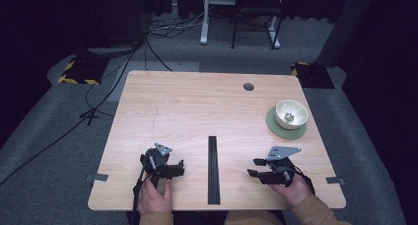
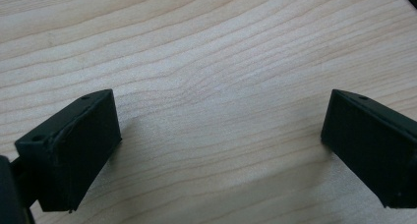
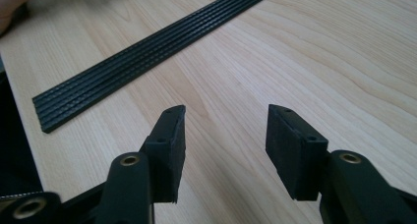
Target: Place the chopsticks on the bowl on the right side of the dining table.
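Legible text, labels, brands, nos.: none in any view.

Signs: yellow/black hazard stripes on floor plate (image 1: 79,72) at far left of table (image 1: 197,101); same on plate (image 1: 309,73) at far right, only partly seen. No wording on either.

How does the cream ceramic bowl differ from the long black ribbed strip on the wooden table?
The cream ceramic bowl is round and deep; the long black ribbed strip is straight and flat. The bowl sits on a round green mat far right; the strip lies directly on the wood between both grippers. Neither is held.
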`<action>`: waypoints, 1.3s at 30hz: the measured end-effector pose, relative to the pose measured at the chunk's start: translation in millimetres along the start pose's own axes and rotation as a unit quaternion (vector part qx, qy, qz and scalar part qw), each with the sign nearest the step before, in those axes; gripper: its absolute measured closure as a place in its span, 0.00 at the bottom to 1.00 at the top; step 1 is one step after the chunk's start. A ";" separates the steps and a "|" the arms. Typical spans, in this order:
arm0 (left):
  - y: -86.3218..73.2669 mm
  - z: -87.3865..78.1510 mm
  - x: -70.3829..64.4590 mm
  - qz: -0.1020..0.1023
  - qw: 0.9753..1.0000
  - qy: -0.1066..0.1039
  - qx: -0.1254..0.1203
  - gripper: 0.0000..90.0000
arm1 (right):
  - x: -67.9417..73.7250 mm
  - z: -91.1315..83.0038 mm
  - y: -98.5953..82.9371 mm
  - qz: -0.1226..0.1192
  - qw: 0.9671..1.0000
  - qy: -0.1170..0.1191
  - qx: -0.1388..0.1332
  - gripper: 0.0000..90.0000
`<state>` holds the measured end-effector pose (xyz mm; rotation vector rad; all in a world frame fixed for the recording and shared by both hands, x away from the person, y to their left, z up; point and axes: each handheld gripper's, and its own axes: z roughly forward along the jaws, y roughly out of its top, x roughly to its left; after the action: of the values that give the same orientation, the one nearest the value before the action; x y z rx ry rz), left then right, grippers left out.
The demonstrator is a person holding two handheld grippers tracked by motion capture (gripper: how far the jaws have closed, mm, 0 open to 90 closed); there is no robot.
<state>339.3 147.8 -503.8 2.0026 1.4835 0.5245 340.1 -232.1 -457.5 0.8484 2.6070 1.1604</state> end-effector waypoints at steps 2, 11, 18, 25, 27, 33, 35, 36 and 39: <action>0.0 0.1 -0.1 0.000 1.000 -0.001 0.000 0.02 | 1.0 1.1 4.9 -0.002 1.000 0.004 0.003 0.56; 0.2 0.5 -0.3 0.000 1.000 -0.001 0.000 0.01 | 4.1 6.9 23.4 -0.004 1.000 0.011 -0.002 0.55; 0.3 0.8 -0.7 -0.002 1.000 0.000 0.000 0.01 | 8.5 12.5 34.9 -0.007 1.000 0.016 -0.004 0.55; 0.4 0.8 -0.4 -0.001 1.000 0.001 0.000 0.01 | 16.4 29.5 46.1 -0.007 1.000 0.026 -0.006 0.54; 0.4 0.9 -0.5 -0.001 1.000 0.001 0.000 0.01 | 20.7 37.7 49.9 -0.003 1.000 0.030 0.005 0.55; 0.4 0.9 -0.4 -0.001 1.000 0.001 0.000 0.01 | 27.5 52.8 54.3 -0.009 1.000 0.020 0.013 0.54; 0.4 0.8 -0.4 -0.001 1.000 0.001 0.000 0.01 | 30.5 58.7 55.4 -0.015 1.000 0.004 0.015 0.51; 0.4 0.8 -0.6 -0.001 1.000 0.001 0.000 0.01 | 31.3 61.7 55.8 -0.017 1.000 0.000 0.012 0.51; 0.4 0.8 -0.4 -0.001 1.000 0.001 0.000 0.01 | 33.7 68.9 56.7 -0.003 1.000 -0.001 0.011 0.51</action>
<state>340.0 147.1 -504.1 2.0014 1.4851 0.5260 361.9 -139.3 -461.0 0.8444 2.6229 1.1303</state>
